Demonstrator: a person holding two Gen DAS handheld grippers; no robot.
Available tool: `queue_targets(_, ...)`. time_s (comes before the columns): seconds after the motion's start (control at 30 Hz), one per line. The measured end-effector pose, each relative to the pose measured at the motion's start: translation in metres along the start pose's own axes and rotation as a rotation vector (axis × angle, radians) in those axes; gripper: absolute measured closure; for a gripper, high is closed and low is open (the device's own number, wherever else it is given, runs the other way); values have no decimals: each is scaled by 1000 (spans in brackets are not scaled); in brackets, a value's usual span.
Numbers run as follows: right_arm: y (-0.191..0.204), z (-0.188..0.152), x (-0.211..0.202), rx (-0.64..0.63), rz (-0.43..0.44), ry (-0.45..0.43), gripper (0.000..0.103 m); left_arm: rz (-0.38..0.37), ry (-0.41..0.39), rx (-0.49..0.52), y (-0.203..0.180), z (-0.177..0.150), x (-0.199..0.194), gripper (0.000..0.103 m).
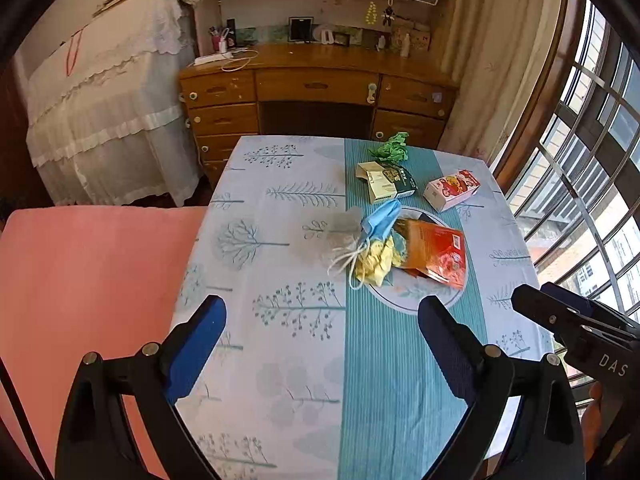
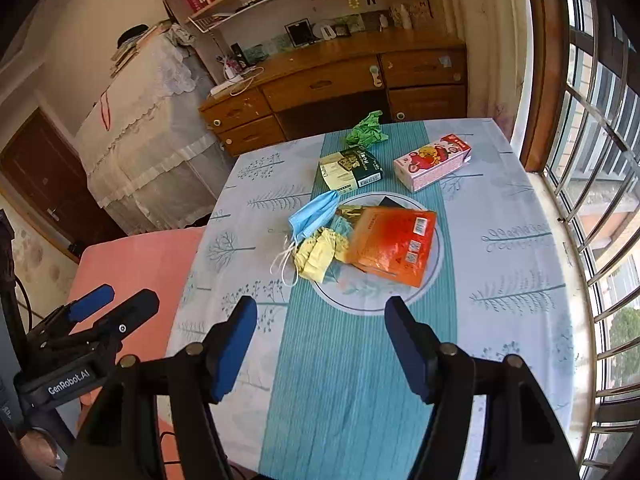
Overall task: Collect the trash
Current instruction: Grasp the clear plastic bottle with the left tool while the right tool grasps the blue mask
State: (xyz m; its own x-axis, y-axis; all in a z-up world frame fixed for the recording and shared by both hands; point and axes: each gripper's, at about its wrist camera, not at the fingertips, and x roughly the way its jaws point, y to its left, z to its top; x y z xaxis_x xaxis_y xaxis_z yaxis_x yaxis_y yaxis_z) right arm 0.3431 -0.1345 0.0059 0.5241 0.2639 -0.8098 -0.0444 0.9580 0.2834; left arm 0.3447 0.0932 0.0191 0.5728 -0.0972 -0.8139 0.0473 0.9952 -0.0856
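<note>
Hovering above the near part of the surface [image 2: 520, 240], both tongs pointed steeply down with bare patterned cloth beneath them. The left tongs [image 1: 322, 320] stood wide open with nothing between the blue pads, and the right tongs [image 2: 321, 320] were open somewhat less wide, also empty. The trash lay clustered toward the far half, along the teal stripe [image 2: 352, 380], leaving the whole near half free for approach. A blue face mask [image 2: 314, 216] lay touching a crumpled yellow paper [image 2: 316, 254], and just beside that sat a shiny orange packet [image 2: 394, 246], lying flat over a round printed motif [image 2: 372, 300]. Behind them rested a dark green and cream carton [image 2: 348, 170], a pink carton [image 2: 432, 162] on its side a little apart from it, and a crumpled green wrapper [image 2: 366, 128] almost at the far edge. The left edge of the surface met a pink bed [image 1: 88, 280]; the right edge ran close along a barred window [image 2: 592, 160]. Beyond the far edge stood a wooden desk [image 1: 316, 88] with drawers.
</note>
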Motion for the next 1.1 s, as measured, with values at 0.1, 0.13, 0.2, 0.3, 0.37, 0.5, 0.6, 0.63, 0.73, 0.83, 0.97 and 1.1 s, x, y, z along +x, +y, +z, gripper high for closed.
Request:
queue_targets(0.1, 11, 27, 46, 50, -24, 37, 36, -33, 29, 37, 19, 33, 43, 12)
queue_targets(0.13, 13, 33, 59, 66, -30, 49, 37, -48, 47, 50, 25, 43, 60, 19)
queue_targets(0.2, 18, 48, 90, 104, -39, 78, 37, -69, 97, 67, 35, 59, 92, 28)
queue_targets(0.3, 22, 65, 132, 154, -44, 119, 37, -93, 152, 62, 47, 74, 132, 30)
queue_targets(0.37, 24, 74, 156, 179, -70, 143, 37, -114, 179, 46, 56, 81, 153, 30)
queue_targets(0.5, 18, 81, 193, 245, -100, 197, 37, -155, 222, 14, 67, 86, 177, 30)
queue_targets(0.6, 13, 79, 211, 263, -121, 234, 62, -187, 254, 12, 73, 86, 191, 30)
queue_targets(0.63, 12, 77, 215, 264, -116, 249, 77, -191, 264, 15, 73, 86, 196, 30)
queue_targets(0.73, 9, 65, 214, 255, -116, 263, 87, -210, 293, 19, 71, 87, 208, 30)
queue_targets(0.83, 6, 53, 204, 243, -128, 260, 89, -241, 319, 31, 63, 88, 217, 30)
queue_targets(0.97, -5, 35, 187, 269, -136, 260, 90, -266, 342, 75, 45, 90, 223, 30)
queue_targets(1.1, -15, 25, 169, 285, -165, 225, 90, -284, 376, 128, 22, 87, 229, 30)
